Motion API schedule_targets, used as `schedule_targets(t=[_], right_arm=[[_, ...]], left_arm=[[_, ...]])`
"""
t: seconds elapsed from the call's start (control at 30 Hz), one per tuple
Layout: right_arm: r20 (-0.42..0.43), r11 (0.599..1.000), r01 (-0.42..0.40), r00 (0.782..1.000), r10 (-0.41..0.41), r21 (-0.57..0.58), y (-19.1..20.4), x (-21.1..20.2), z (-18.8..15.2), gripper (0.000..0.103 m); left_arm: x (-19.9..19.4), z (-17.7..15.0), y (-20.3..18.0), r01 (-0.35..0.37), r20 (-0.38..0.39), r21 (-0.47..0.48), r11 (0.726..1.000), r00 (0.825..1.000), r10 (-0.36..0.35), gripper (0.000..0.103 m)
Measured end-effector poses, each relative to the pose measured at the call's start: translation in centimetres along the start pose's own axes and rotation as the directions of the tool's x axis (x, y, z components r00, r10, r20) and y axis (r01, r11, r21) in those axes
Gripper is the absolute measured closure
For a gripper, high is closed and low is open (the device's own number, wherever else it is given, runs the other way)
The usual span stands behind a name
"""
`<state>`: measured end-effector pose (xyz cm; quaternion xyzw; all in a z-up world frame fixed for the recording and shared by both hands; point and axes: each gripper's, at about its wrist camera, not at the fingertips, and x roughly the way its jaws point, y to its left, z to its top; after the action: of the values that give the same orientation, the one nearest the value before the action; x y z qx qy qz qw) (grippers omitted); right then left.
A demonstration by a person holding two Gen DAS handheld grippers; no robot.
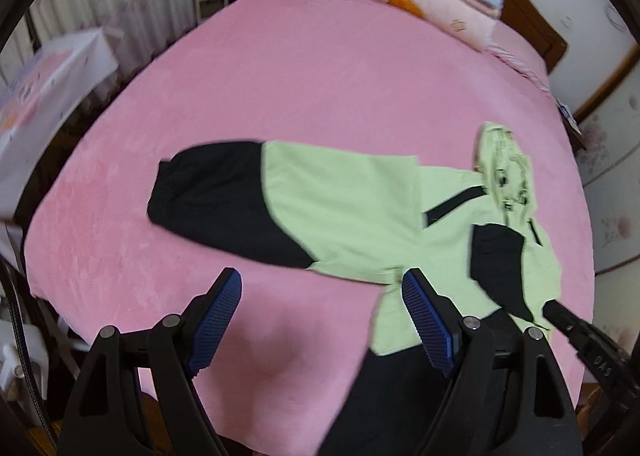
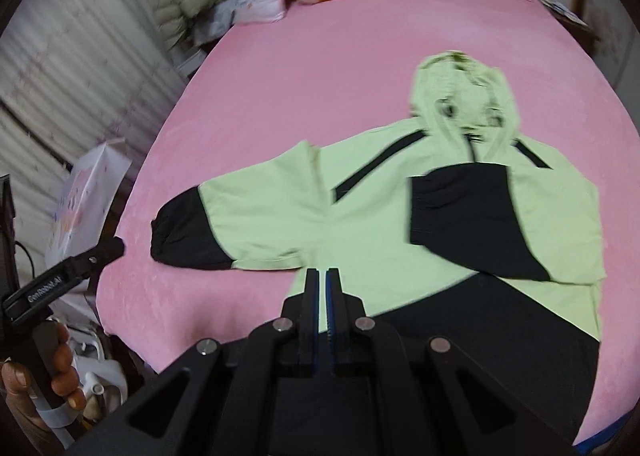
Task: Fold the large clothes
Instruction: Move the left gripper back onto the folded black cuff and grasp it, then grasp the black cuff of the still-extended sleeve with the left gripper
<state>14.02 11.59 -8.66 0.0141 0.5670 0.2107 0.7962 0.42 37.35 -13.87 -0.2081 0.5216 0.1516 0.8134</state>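
Lying ahead of both: jacket (image 2: pixel 400 212) on bed (image 2: pixel 280 96); left hand-held gripper (image 1: pixel 322 320) agape, right hand-held gripper (image 2: pixel 322 276) closed, empty.

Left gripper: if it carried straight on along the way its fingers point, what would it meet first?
Probably the bare pink bedsheet. The left gripper is open, and between its fingers lies pink cloth just short of the hooded jacket. The jacket's outstretched sleeve lies slightly beyond, so depth leaves some doubt.

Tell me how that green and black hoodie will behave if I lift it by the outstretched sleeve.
The hoodie lies flat and thin on the bed, so it will likely droop limply. One sleeve already lies folded across the chest; it may slide off when lifted.
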Motion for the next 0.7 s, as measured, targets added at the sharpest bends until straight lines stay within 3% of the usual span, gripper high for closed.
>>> schedule_targets(t=[0.1, 0.2, 0.3, 0.4, 0.57, 0.63, 0.7], right_arm=[[-0.022, 0.999, -0.021, 1.000, 0.020, -0.025, 2.6, 2.1, 0.8, 0.100], [-0.033, 0.999, -0.026, 0.999, 0.025, -0.047, 4.1, 3.8, 1.6, 0.100], [-0.047, 0.998, -0.037, 0.998, 0.035, -0.053, 5.1, 5.7, 2.3, 0.100], [-0.068, 0.998, -0.037, 0.997, 0.033, -0.056, 5.5, 7.5, 2.6, 0.100], [-0.085, 0.999, -0.026, 0.996, 0.022, -0.047, 5.2, 9.8, 2.8, 0.100], [-0.093, 0.999, -0.020, 0.996, 0.017, -0.034, 4.9, 10.7, 2.8, 0.100], [-0.109, 1.000, -0.021, 0.994, 0.020, -0.008, 4.5, 11.8, 2.6, 0.100]], left_arm=[[3.9, -0.2, 5.3, 0.027, -0.044, -0.107, 0.994, 0.999, -0.031, 0.022], [7.6, -0.5, 9.9, 0.062, -0.072, -0.240, 0.969, 0.994, -0.081, 0.022], [11.1, -1.0, 13.7, 0.079, -0.065, -0.364, 0.928, 0.992, -0.109, 0.022], [15.0, -1.1, 17.2, 0.051, -0.048, -0.454, 0.889, 0.995, -0.082, 0.022], [21.4, -1.4, 22.0, 0.003, -0.074, -0.598, 0.802, 0.996, -0.059, 0.023], [22.9, -1.5, 23.2, 0.026, -0.058, -0.643, 0.765, 0.995, -0.083, 0.022], [23.5, -1.4, 23.4, 0.035, -0.043, -0.655, 0.755, 0.996, -0.084, 0.021]])
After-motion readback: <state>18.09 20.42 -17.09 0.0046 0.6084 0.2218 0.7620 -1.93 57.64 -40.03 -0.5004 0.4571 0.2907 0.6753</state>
